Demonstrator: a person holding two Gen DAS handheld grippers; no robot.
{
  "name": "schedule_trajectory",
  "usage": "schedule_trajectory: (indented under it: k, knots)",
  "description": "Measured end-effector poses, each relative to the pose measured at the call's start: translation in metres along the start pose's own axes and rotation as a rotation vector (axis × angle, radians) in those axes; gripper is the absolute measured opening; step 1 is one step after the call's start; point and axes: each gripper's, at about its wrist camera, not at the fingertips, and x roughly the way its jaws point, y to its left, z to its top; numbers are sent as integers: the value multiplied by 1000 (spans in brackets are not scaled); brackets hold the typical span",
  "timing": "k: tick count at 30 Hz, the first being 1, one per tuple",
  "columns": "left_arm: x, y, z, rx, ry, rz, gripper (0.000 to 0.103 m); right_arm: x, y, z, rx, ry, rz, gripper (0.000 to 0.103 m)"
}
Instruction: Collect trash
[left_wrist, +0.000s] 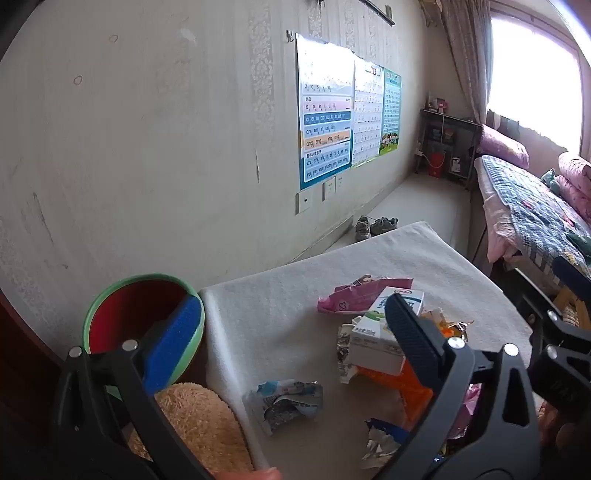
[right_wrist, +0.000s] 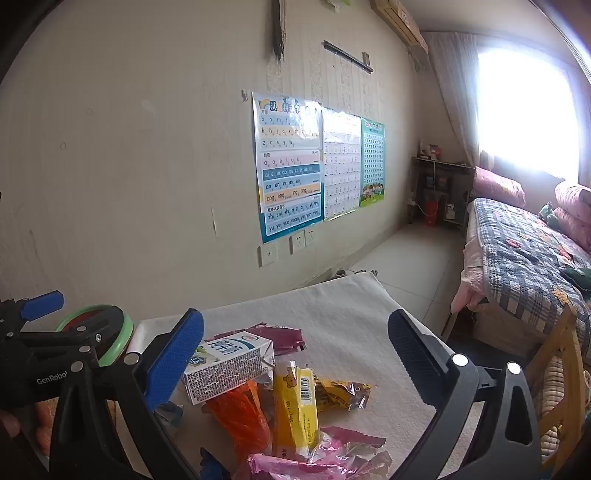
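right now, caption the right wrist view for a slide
Open right gripper over milk carton and wrappers on the white table.

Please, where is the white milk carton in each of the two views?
Left wrist view: milk carton right of centre, low, partly behind the gripper's black finger.
Right wrist view: milk carton left of centre, low, beside the blue finger.
Shared landmark: the blue alphabet poster on the wall.
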Motion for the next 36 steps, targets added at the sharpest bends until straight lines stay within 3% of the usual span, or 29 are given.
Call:
schedule_trajectory:
  k: [36]
  knots:
    - [12,7,-9,-11,20,15,98,12,-2,-6,7,35,3,96]
